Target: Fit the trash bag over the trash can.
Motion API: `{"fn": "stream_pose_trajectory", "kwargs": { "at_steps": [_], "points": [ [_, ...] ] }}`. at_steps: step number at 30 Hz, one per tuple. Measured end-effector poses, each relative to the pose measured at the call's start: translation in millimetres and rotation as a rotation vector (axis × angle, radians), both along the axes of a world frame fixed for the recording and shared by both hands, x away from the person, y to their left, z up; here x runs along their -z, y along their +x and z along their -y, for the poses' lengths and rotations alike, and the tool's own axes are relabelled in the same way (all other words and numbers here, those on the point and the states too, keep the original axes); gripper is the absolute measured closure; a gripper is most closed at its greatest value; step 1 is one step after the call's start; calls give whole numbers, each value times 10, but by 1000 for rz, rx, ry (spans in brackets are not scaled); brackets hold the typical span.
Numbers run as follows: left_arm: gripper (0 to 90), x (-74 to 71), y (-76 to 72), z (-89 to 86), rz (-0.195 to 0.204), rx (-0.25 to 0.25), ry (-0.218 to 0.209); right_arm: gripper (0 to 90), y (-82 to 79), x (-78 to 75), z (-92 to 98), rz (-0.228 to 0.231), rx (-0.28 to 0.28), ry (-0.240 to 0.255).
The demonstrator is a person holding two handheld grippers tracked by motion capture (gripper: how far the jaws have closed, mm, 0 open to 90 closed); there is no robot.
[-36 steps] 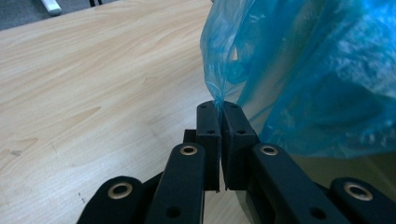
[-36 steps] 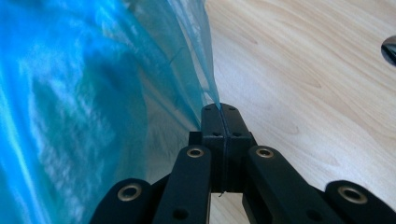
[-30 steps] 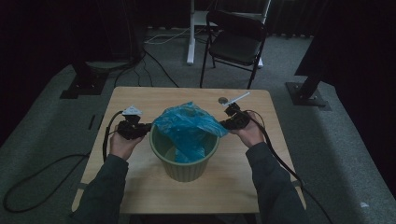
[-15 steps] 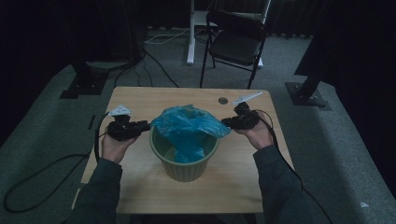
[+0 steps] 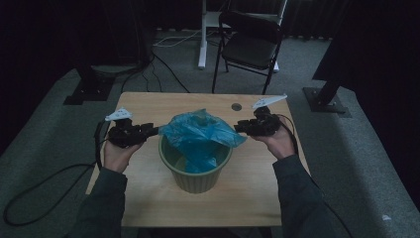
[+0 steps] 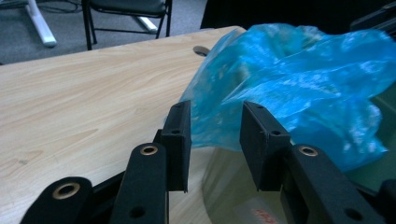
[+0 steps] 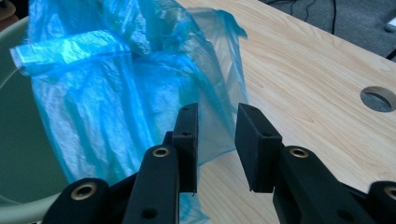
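A pale green bin (image 5: 194, 173) stands near the middle of the wooden worktop (image 5: 148, 198), and a crumpled blue plastic bag (image 5: 200, 136) sits in its mouth, bunched up above the rim and spilling a little over both sides.

The left hand-held gripper (image 5: 152, 131) is held level at the bin's left side, its tips pointing at the bag's edge. In the left gripper view its two black jaws stand partly apart, having just been opening, with a clear gap between them (image 6: 215, 140); the blue bag (image 6: 299, 88) lies just beyond the tips and nothing is pinched between the pads. The bin's rim (image 6: 224, 186) shows below the jaws.

The right hand-held gripper (image 5: 238, 127) mirrors it at the bin's right side, also level and pointing inward. In the right gripper view its jaws have likewise just been opening and stand partly apart (image 7: 217, 140). A flap of the bag (image 7: 130, 93) hangs right behind and beside the jaw on the picture's left, but the pads do not press on it.

A round hole (image 5: 236, 106) is cut in the worktop's far part, behind the right hand-held gripper. Beyond the worktop a black folding chair (image 5: 250, 47) stands on the grey carpet.
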State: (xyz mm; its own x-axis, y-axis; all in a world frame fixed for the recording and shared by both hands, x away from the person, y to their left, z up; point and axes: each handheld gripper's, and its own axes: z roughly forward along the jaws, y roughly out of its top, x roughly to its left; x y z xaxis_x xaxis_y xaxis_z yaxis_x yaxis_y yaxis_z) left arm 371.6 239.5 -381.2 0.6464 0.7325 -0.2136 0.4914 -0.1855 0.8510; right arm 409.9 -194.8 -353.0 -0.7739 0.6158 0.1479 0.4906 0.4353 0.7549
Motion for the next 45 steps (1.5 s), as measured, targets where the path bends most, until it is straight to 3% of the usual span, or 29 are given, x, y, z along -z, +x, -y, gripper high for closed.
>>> {"fn": "stream_pose_trajectory", "kwargs": {
  "at_steps": [8, 13, 19, 22, 26, 35, 45],
  "points": [
    [615, -75, -30, 38, 17, 30, -29, 695, -52, -17, -24, -3, -27, 9],
    [597, -131, -12, 124, 29, 61, -13, 698, -77, -20, -35, -12, -50, 22],
    [596, -109, 32, 223, 5, 81, 14, 698, -103, 3, -71, -21, -72, 22],
    [623, -87, 27, 225, -10, 100, -1, 698, -115, 15, -74, -28, -83, 23],
    [694, -67, 18, 215, -16, 106, 9, 722, -130, 32, -62, -44, -91, 31],
    [837, -79, -54, 139, 0, 101, -24, 894, -187, 73, -35, -68, -122, 54],
    [895, -81, -222, 115, 16, 116, -15, 900, -326, 75, -29, -62, -147, 34]
  ]
}}
